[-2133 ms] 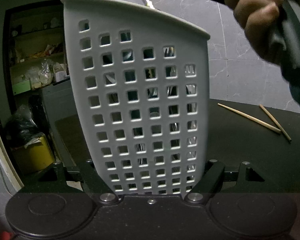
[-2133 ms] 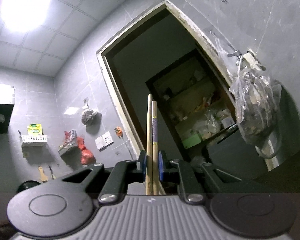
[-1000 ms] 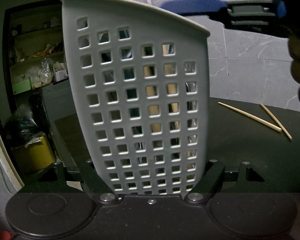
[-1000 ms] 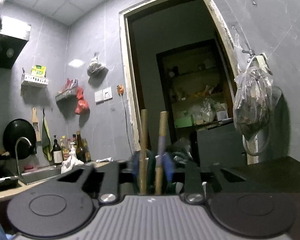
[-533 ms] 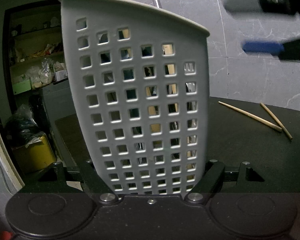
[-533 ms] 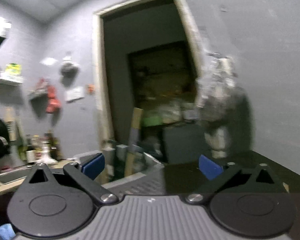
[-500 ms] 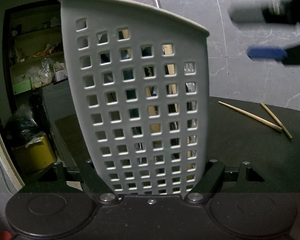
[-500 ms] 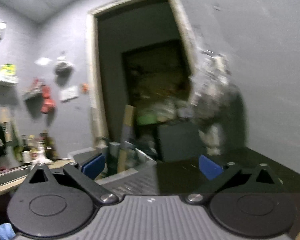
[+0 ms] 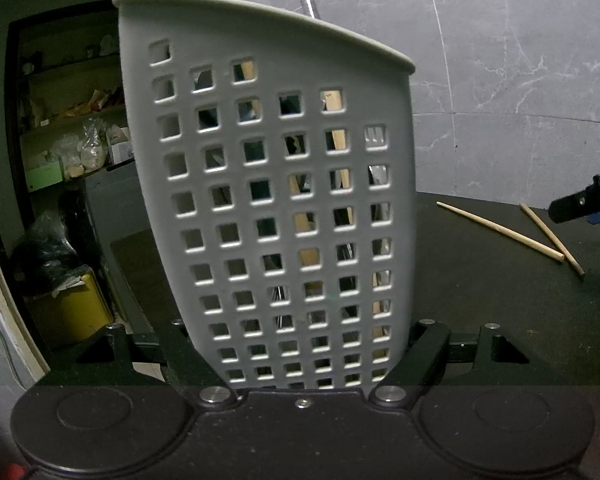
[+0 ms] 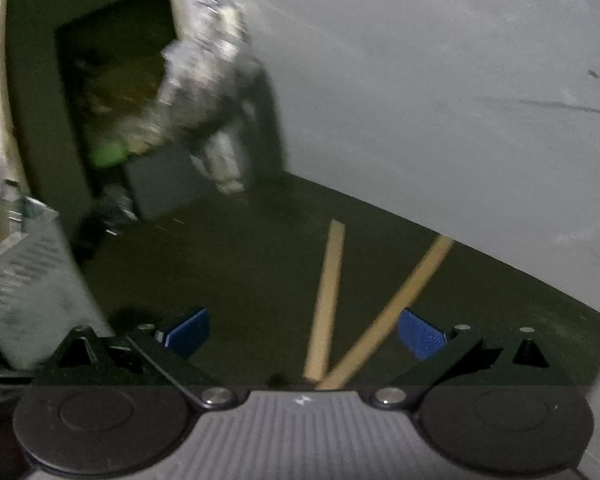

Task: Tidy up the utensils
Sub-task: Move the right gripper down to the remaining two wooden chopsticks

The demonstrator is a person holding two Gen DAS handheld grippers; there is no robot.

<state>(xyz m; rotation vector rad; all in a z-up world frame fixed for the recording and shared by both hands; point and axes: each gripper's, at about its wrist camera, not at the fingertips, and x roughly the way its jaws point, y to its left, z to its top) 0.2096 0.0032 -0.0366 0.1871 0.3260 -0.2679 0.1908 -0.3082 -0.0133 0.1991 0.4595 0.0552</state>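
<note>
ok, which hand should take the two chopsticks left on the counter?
Right. The right gripper is open and empty, with the chopsticks lying just ahead between its fingers. The left gripper is shut on the utensil holder, steadying it.

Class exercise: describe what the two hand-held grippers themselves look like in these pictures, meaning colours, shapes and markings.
Both grippers, the left gripper and the right gripper, have black bodies with two round discs and silver screws. The right one has blue finger pads and a ribbed grey centre plate with a small white mark.
</note>
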